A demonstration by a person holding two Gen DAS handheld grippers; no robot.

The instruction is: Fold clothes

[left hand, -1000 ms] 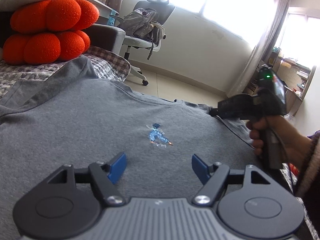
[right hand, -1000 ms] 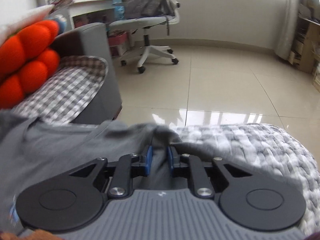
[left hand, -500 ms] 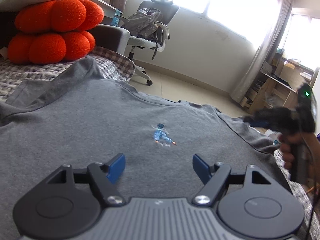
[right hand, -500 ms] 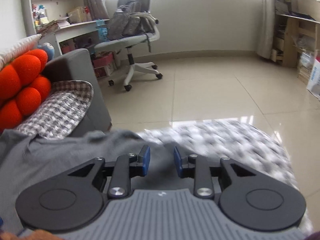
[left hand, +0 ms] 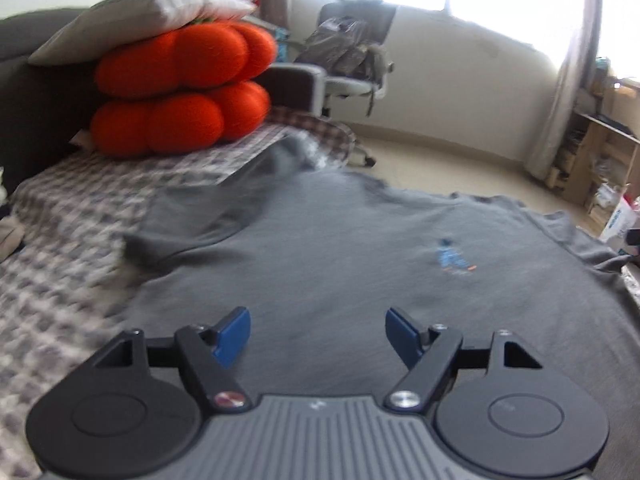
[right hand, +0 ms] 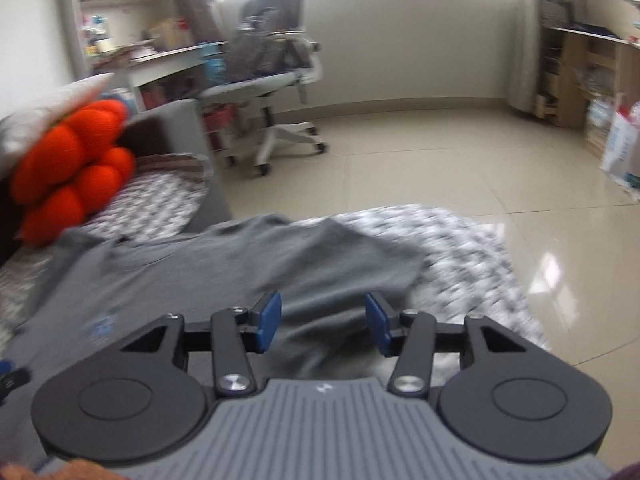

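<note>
Bed: checked grey-white knit blanket [right hand: 460, 248] is lying under flat grey cotton T-shirt [left hand: 340, 248].
Right gripper [right hand: 323, 322]: jaws opening, having released sleeve; nothing clamped.
Left gripper [left hand: 318, 334]: jaws staying wide apart, empty.
Meaning: spreading done, folding next.

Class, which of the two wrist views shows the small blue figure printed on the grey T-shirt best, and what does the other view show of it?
The left wrist view: the blue print lies in open sight on the grey T-shirt, with an orange streak visible. In the right wrist view it is only a blurred blue smudge near the left edge.
</note>
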